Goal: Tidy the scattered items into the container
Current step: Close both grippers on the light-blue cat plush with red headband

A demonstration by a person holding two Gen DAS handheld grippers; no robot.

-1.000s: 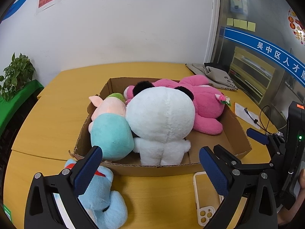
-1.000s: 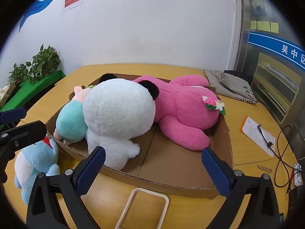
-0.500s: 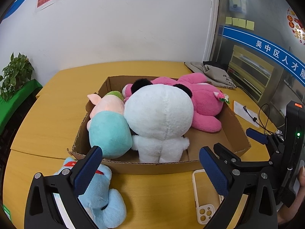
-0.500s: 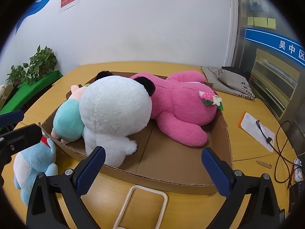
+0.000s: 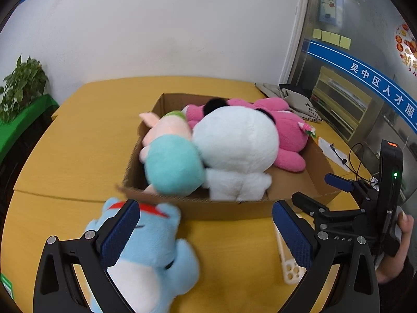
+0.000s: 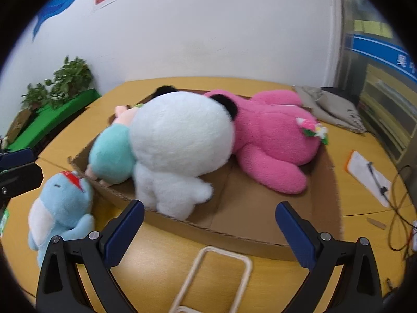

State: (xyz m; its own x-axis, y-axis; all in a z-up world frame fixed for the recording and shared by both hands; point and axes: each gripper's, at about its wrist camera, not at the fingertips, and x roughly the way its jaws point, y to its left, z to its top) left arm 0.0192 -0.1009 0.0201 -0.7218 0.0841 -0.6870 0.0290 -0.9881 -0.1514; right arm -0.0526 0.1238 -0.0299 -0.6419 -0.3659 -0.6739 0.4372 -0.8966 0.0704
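Box point(image 6: 260, 224) sits on the yellow surface point(image 5: 78, 140), holding the white plush point(image 6: 179, 140), pink plush point(image 6: 276, 140) and teal plush point(image 6: 112, 156). Blue plush point(image 5: 148, 255) lies on the surface outside, touching the box's near-left corner. White phone case point(image 6: 219, 274) lies just before the box. Left gripper point(image 5: 206, 234) fingers are spread wide above the blue plush, grasping nothing. Right gripper point(image 6: 208, 234) fingers are likewise spread, empty.
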